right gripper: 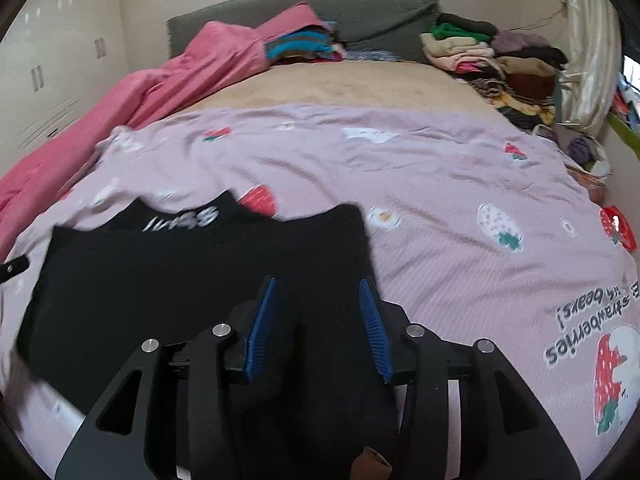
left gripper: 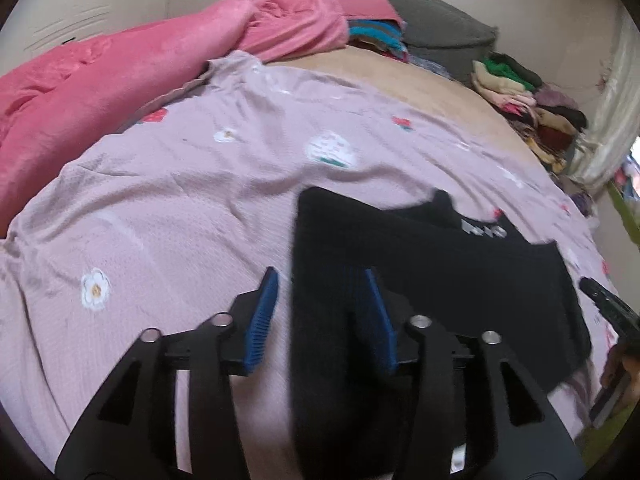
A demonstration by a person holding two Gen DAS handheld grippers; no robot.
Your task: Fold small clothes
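Grippers (left gripper: 322, 280) (right gripper: 320, 292) parted over black garment (left gripper: 440, 264), pink blanket (left gripper: 100, 80) (bunched), clothes piles (right gripper: 500, 60) behind.

Grey headboard (right gripper: 304, 8), white wardrobe doors (right gripper: 52, 68), beige walls, pale curtain (right gripper: 588, 40), daylit window at right

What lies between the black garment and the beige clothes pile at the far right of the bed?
In the right wrist view, only bedding: the pink strawberry sheet, then bare tan mattress, between the black garment and the beige pile.
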